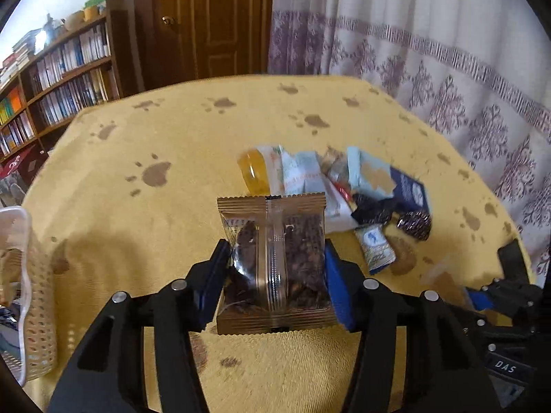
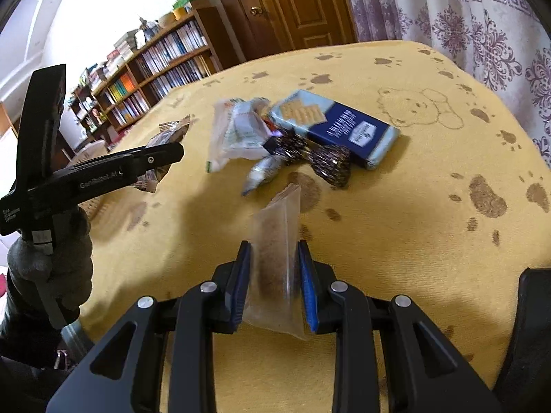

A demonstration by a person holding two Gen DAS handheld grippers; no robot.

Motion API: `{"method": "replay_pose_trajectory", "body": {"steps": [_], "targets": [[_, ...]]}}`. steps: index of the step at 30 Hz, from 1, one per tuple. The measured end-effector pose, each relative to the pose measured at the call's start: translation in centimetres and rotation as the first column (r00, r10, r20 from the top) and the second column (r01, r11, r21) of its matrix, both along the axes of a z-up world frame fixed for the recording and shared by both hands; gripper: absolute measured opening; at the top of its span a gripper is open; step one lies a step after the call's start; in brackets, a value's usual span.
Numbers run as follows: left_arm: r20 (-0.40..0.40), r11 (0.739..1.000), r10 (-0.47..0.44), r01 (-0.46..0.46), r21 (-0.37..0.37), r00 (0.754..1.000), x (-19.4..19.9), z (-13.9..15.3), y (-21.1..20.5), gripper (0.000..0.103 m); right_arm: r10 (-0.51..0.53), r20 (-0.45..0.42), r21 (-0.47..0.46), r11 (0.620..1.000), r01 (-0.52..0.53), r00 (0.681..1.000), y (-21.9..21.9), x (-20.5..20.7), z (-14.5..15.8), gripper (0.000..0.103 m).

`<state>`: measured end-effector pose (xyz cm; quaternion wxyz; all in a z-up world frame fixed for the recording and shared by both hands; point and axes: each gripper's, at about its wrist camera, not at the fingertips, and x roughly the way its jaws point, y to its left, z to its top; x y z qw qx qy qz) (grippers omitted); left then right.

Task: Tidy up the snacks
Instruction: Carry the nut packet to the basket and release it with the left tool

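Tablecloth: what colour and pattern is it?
Yellow tablecloth with brown paw prints and a bear outline; clearest in the right wrist view.

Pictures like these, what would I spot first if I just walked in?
Probably the snack packet squeezed in the left gripper, and a clear bag pinched in the right gripper. Behind them a pile of snacks lies on the yellow paw-print tablecloth, with a white basket at the left edge.
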<state>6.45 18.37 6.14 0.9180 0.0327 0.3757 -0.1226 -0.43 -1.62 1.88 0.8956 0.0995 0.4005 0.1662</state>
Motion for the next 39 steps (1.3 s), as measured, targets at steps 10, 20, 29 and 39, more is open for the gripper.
{"method": "replay_pose_trajectory", "body": {"steps": [10,20,29,39], "targets": [[0.08,0.999,0.041,-0.042,0.007,0.996,-2.5,2.9,2.0,0.055,0.013,0.025,0.009,1.0,-0.013,1.0,1.4,-0.5,1.0,0.027],[0.143,0.992,0.128,-0.127,-0.011,0.981,-4.1,5.0,5.9,0.055,0.026,0.024,0.019,0.999,-0.026,0.999,3.0,-0.8,1.1,0.027],[0.2,0.966,0.258,-0.258,-0.026,0.945,-5.7,7.0,12.0,0.055,0.052,0.031,0.031,0.998,-0.053,0.998,4.8,-0.8,1.5,0.027],[0.224,0.908,0.411,-0.418,-0.017,0.884,-5.9,7.5,19.8,0.056,0.079,0.029,0.038,0.996,-0.08,0.996,7.1,-0.6,1.8,0.027]]}}
